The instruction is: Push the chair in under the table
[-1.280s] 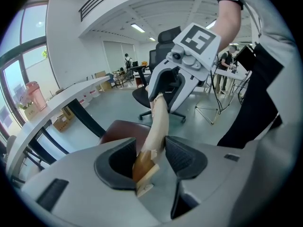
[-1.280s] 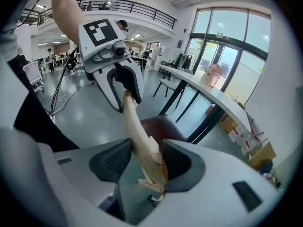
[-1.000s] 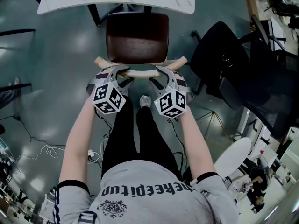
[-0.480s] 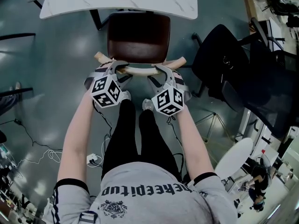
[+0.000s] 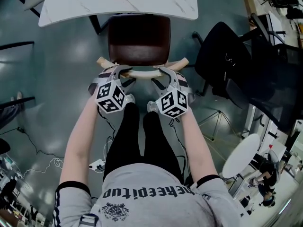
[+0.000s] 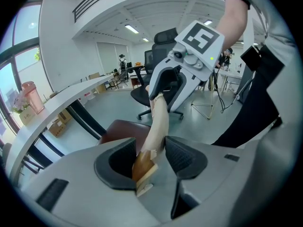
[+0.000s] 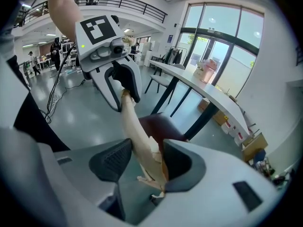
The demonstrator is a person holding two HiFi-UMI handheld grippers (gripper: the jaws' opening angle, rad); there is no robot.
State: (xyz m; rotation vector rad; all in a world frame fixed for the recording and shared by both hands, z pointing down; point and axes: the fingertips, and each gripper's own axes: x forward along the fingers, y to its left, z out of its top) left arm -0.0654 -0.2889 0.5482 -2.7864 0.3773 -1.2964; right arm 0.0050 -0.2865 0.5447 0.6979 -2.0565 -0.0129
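Two holds, one rail: the left gripper (image 5: pixel 124 73) and right gripper (image 5: pixel 161 74) each have their jaws closed narrow on the wooden backrest (image 5: pixel 142 73), spaced apart so a push likely runs straight. The chair (image 5: pixel 138 38) has its front edge under the table (image 5: pixel 118 0), with most of the seat out.

Head view dim, bluish; gripper views bright, window-lit, fisheye-warped, dark corners.

Grey T-shirt (image 5: pixel 151 183), black sleeve trim (image 5: pixel 71 186), black print (image 5: pixel 147 191); black trousers (image 5: pixel 137 141). Grey housings, black-and-white marker cubes (image 5: pixel 110 97) on left gripper (image 5: pixel 124 73) and right gripper (image 5: pixel 160 73).
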